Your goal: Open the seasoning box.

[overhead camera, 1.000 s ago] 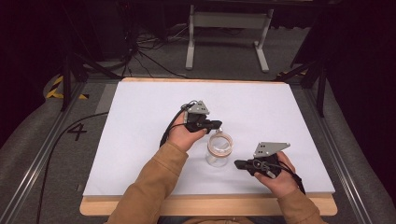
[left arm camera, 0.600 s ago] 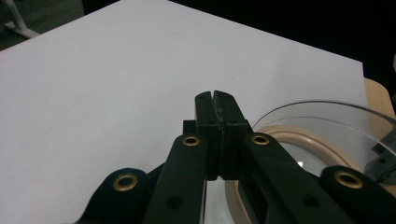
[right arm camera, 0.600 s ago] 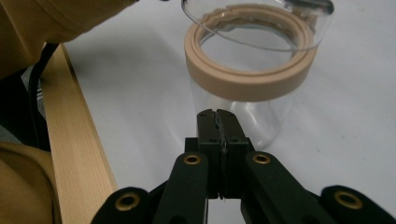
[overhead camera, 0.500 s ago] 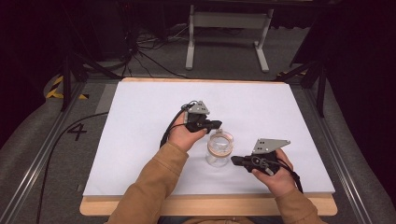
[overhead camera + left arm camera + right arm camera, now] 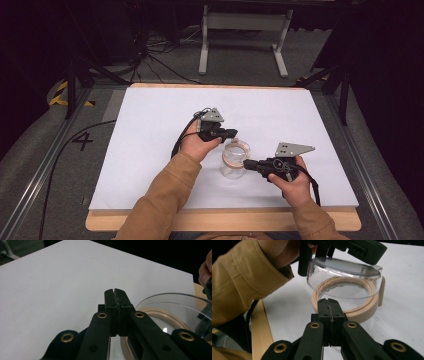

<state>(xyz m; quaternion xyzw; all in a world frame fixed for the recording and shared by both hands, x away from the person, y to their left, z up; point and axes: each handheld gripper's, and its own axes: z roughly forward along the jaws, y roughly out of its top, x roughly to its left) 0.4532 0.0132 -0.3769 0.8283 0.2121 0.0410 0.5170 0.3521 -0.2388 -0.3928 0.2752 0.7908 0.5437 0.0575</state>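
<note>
In the right gripper view, the right gripper point(image 5: 328, 302) has its jaws pressed flat together with no gap. Whether they pinch the jar point(image 5: 344, 293) at its near wall or just touch it, I cannot tell. Just past the tips sits the jar's beige collar point(image 5: 362, 311), and above that a clear lid point(image 5: 344, 277) tilts, raised on the near-left side. Beyond the lid, a tan sleeve point(image 5: 239, 282) and the left gripper point(image 5: 352, 247) hang over the far rim.

In the left gripper view, the left gripper point(image 5: 115, 293) also has its jaws closed tight, nothing seen between them. The lid's clear edge point(image 5: 172, 302) and collar point(image 5: 160, 315) lie just to the right of the jaws and below them. White table point(image 5: 50, 285) stretches ahead.

From the high view, the jar point(image 5: 234, 159) stands on the table point(image 5: 150, 130) between the two grippers: right gripper point(image 5: 250, 163) touching its side, left gripper point(image 5: 234, 132) at its far rim.
</note>
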